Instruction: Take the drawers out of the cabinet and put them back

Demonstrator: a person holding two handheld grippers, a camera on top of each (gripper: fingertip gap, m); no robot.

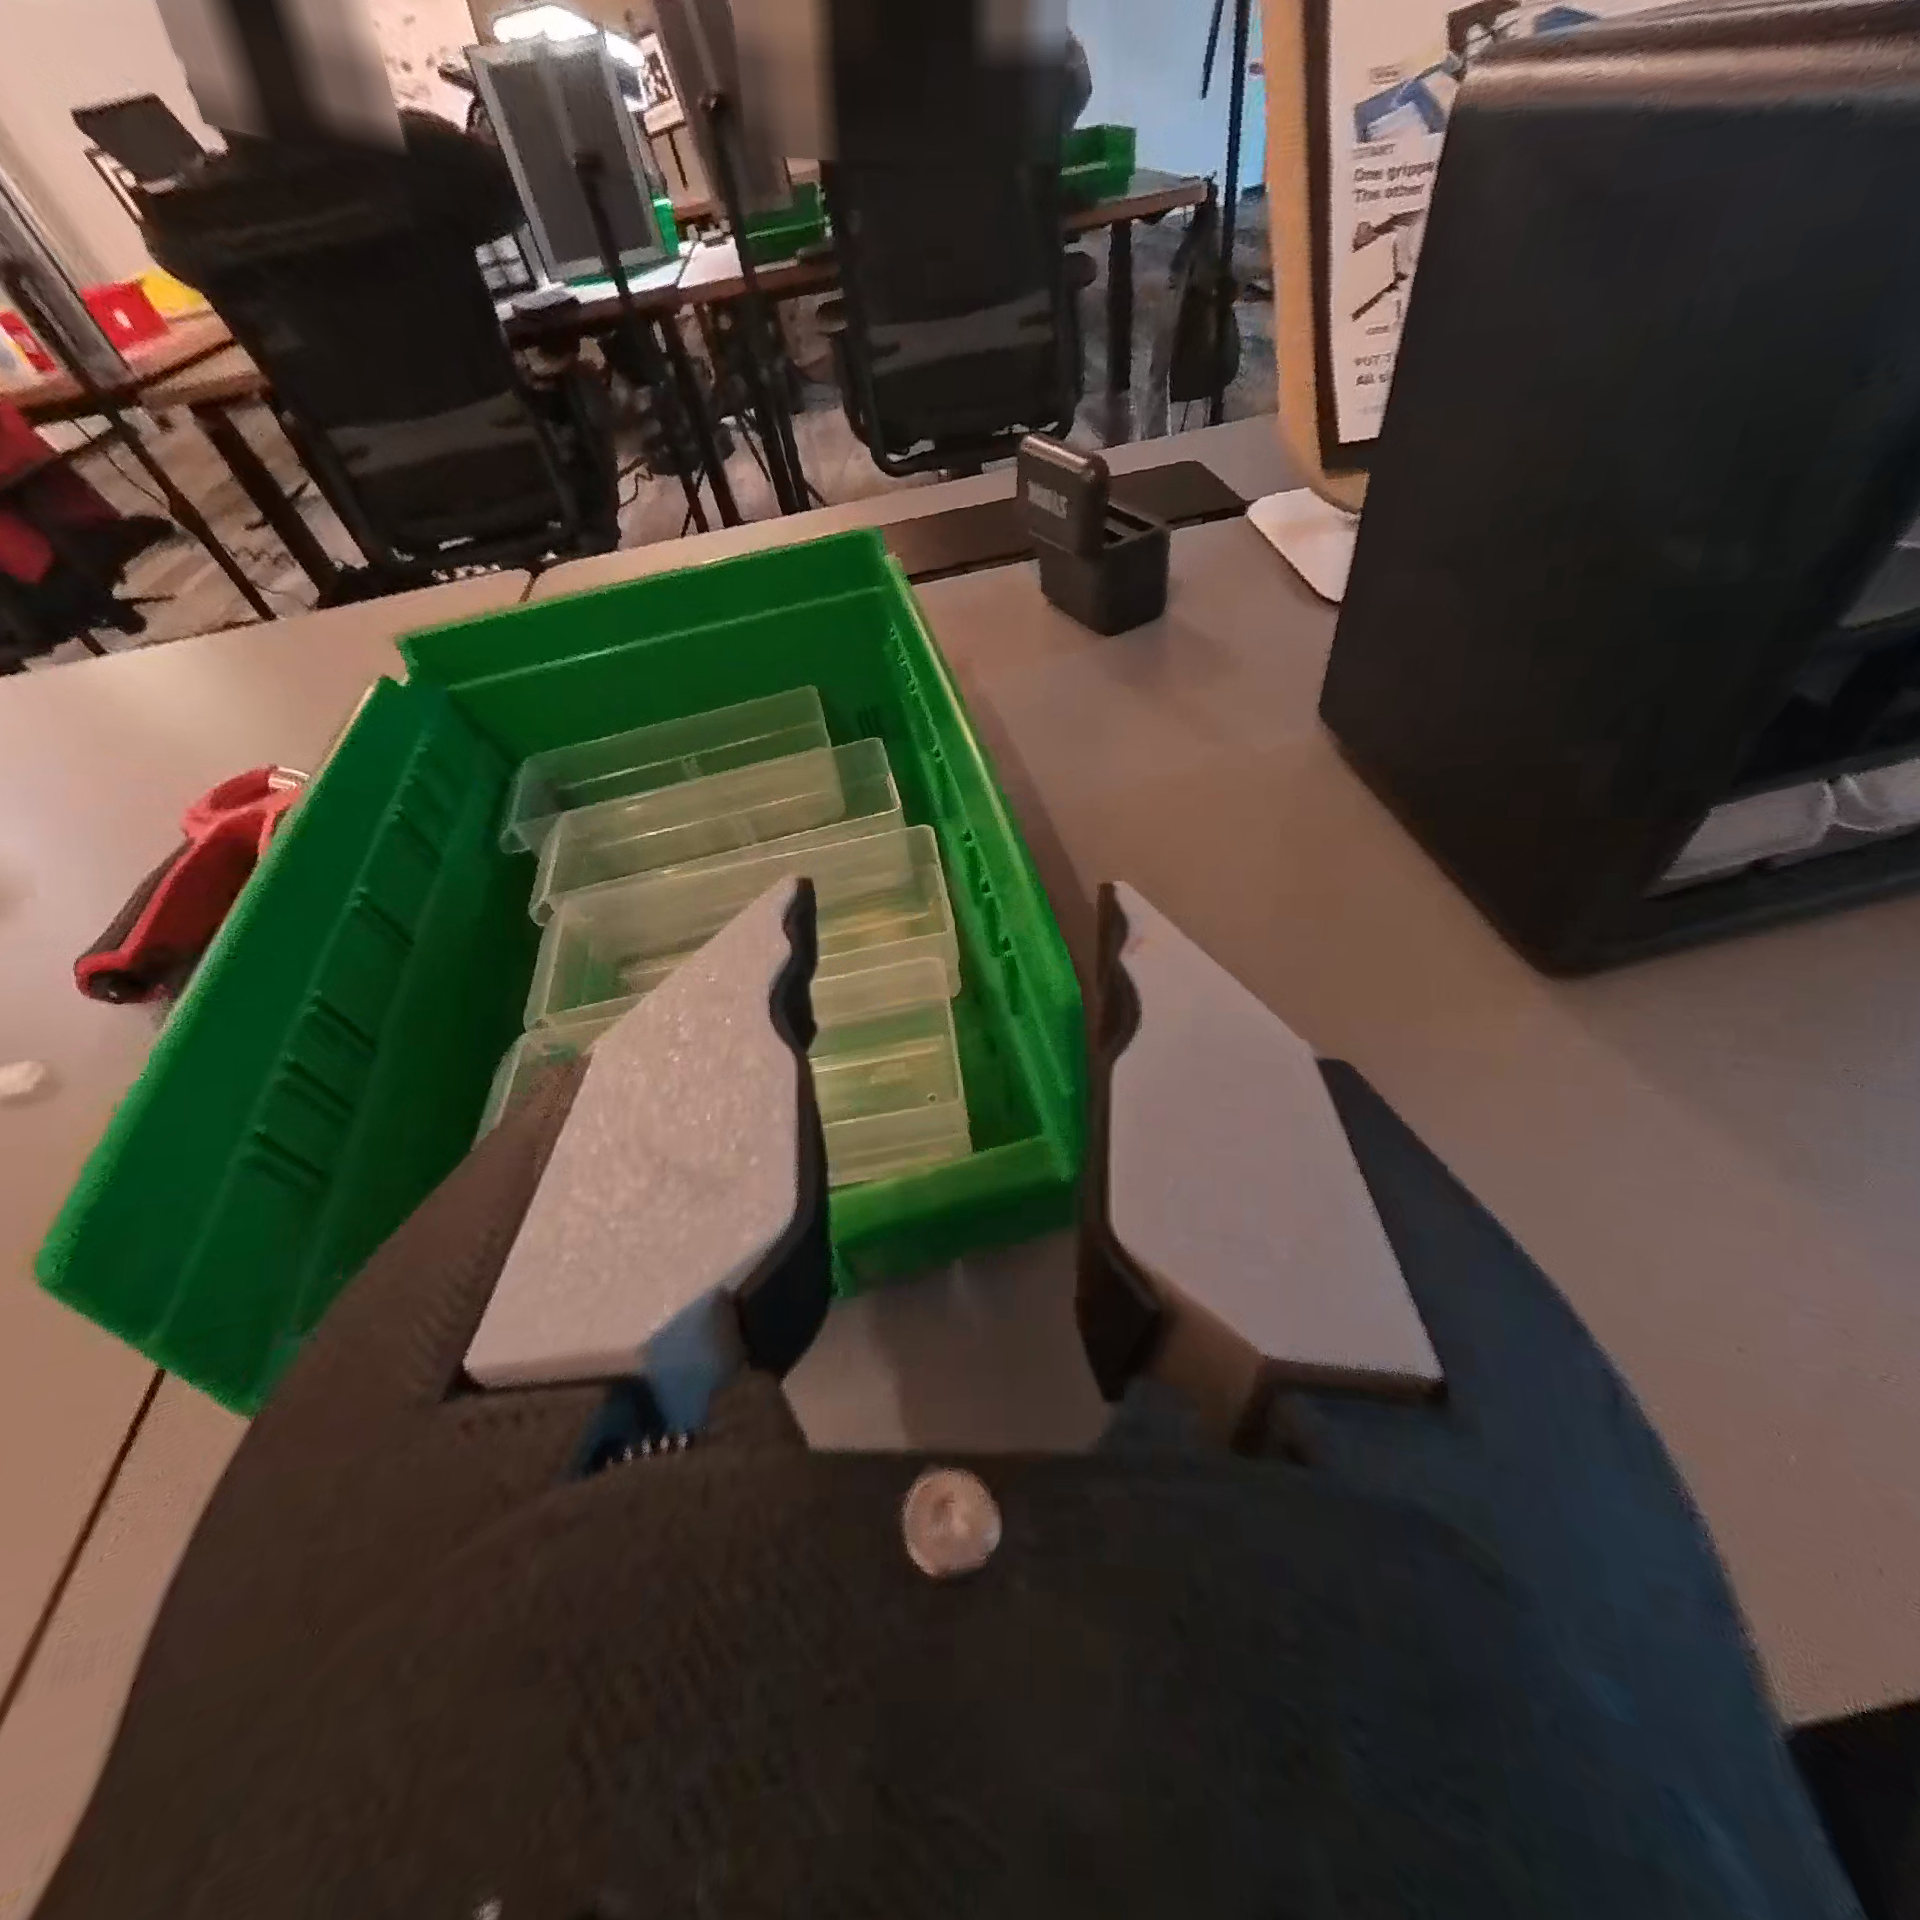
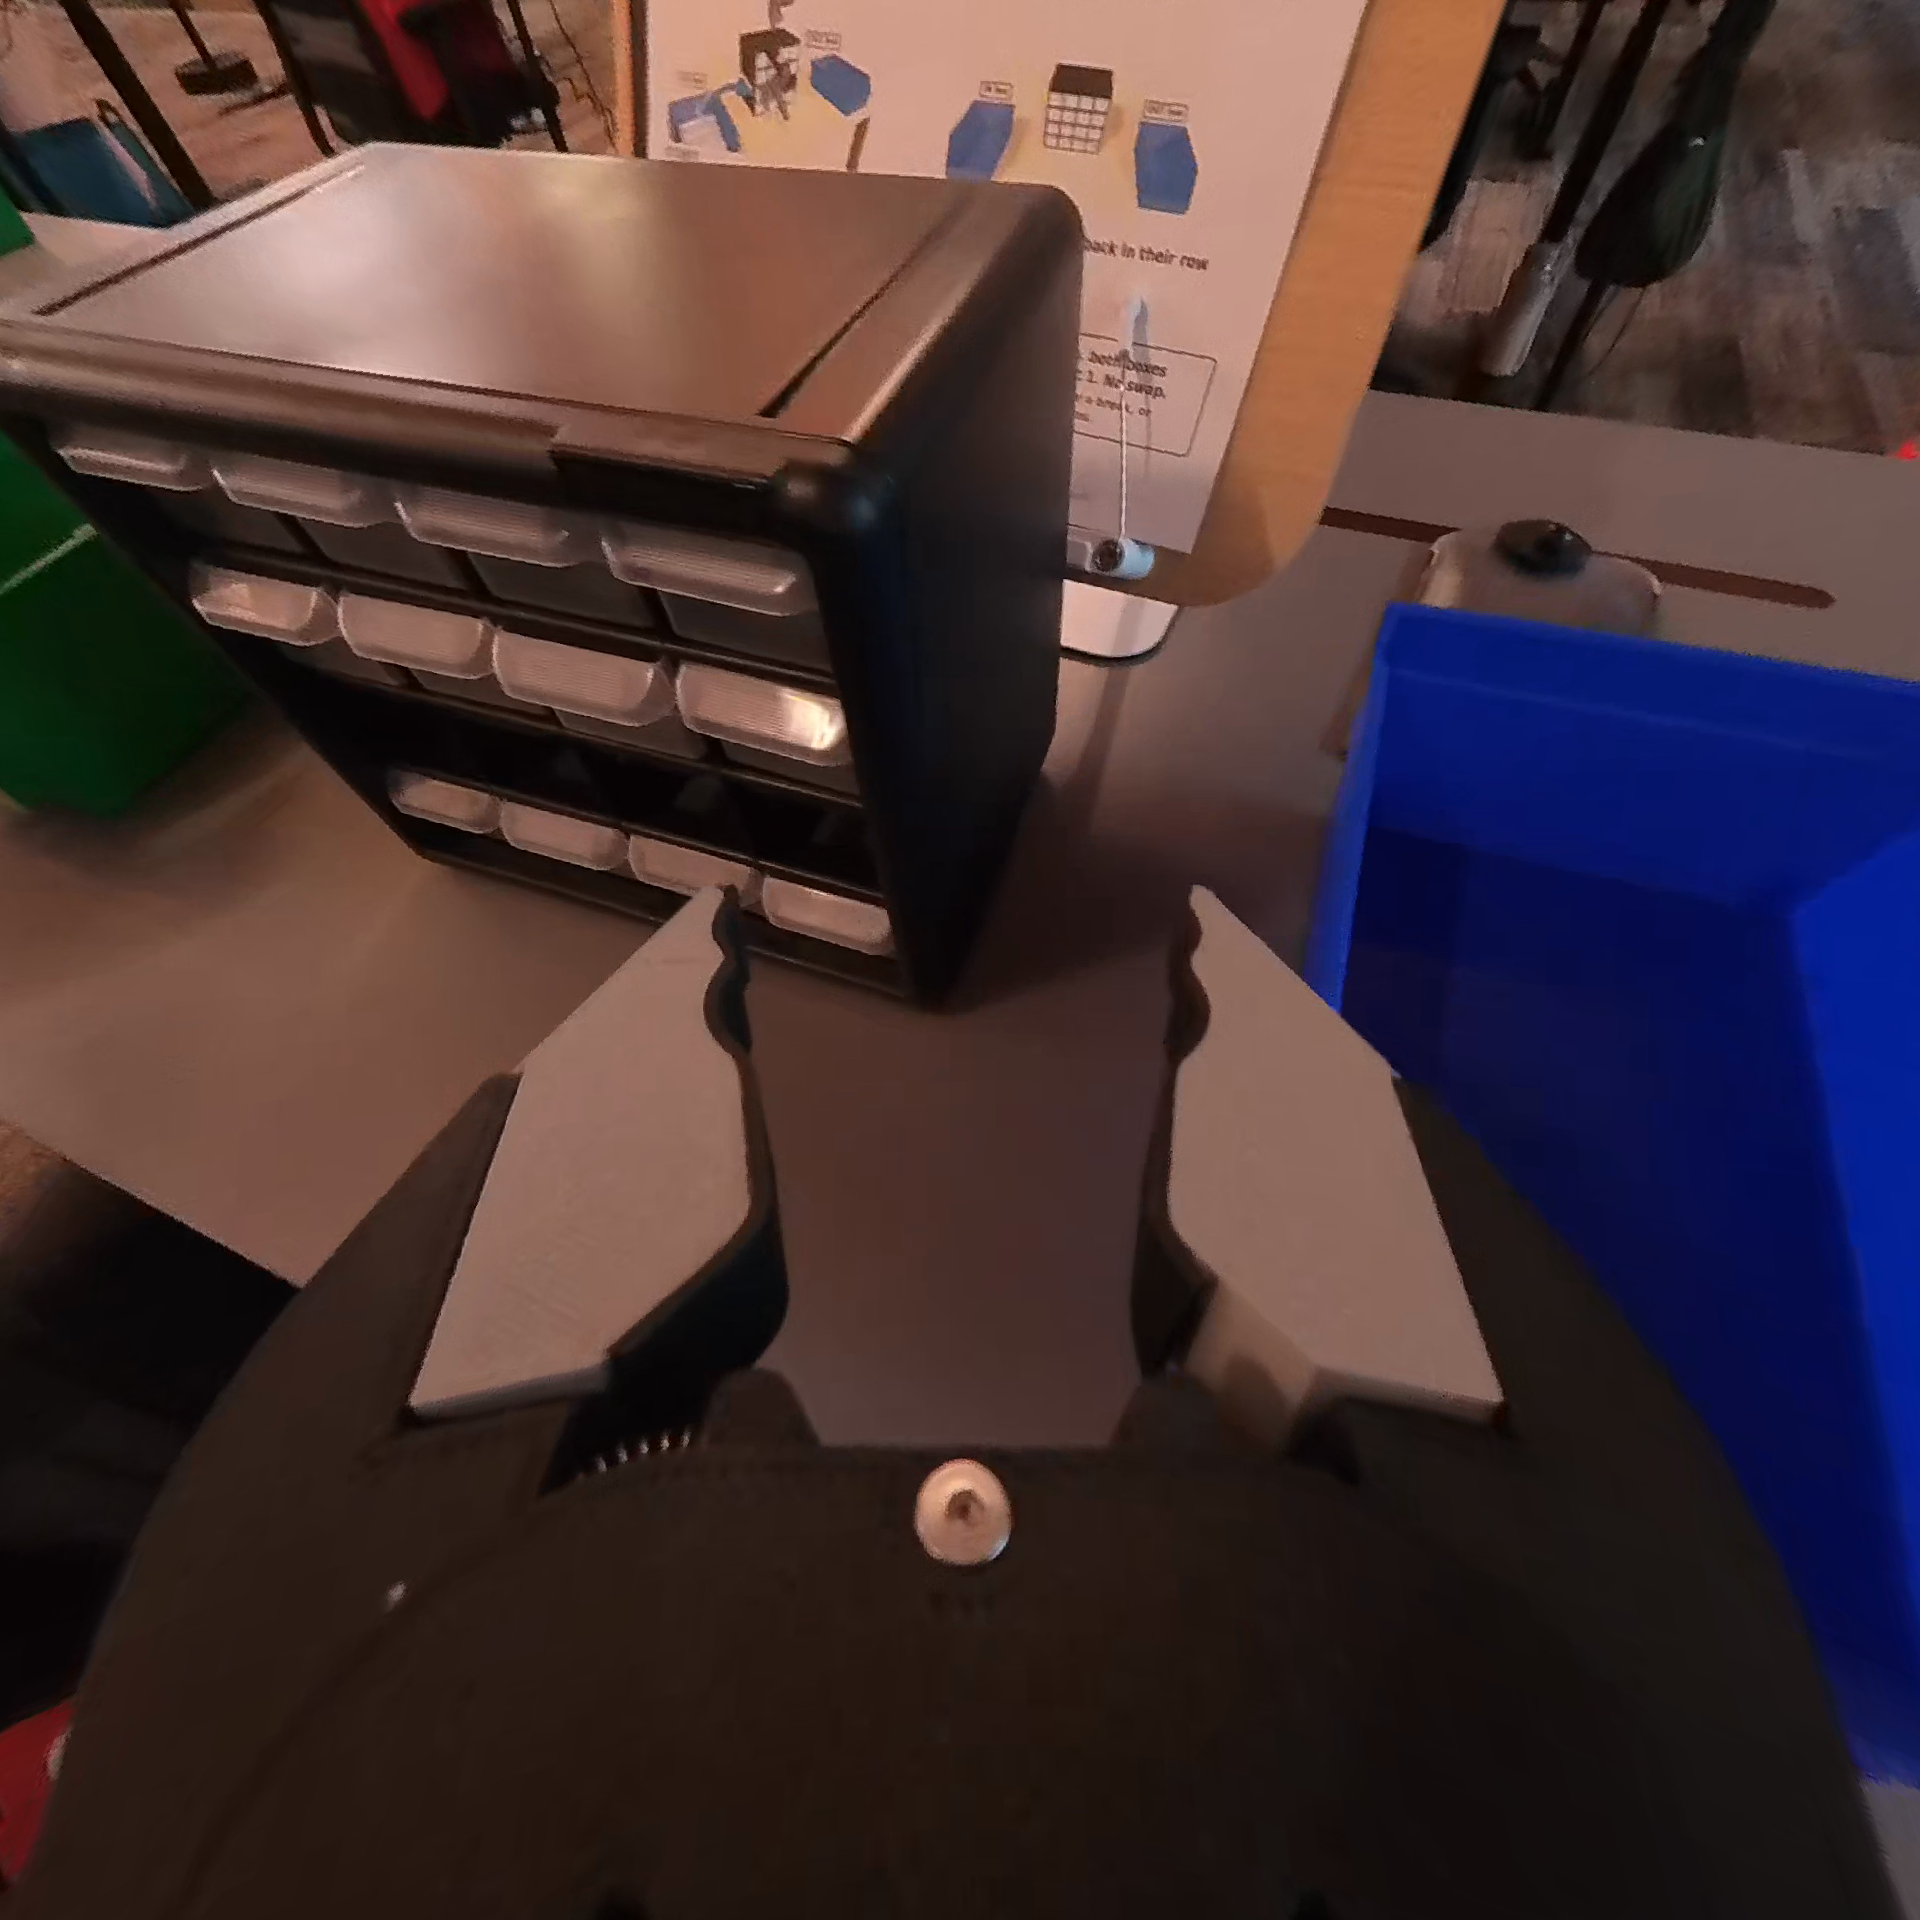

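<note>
Clear drawers [image 1: 727,914] inside green bin [image 1: 312,1039]

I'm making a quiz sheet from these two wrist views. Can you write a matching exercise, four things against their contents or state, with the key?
Things:
1. green bin
2. blue bin
3. cabinet
4. left gripper

States:
A. open, holding nothing
B. holds several clear drawers
C. one row without drawers
D. nothing visible inside

Pairs: 1-B, 2-D, 3-C, 4-A
</note>
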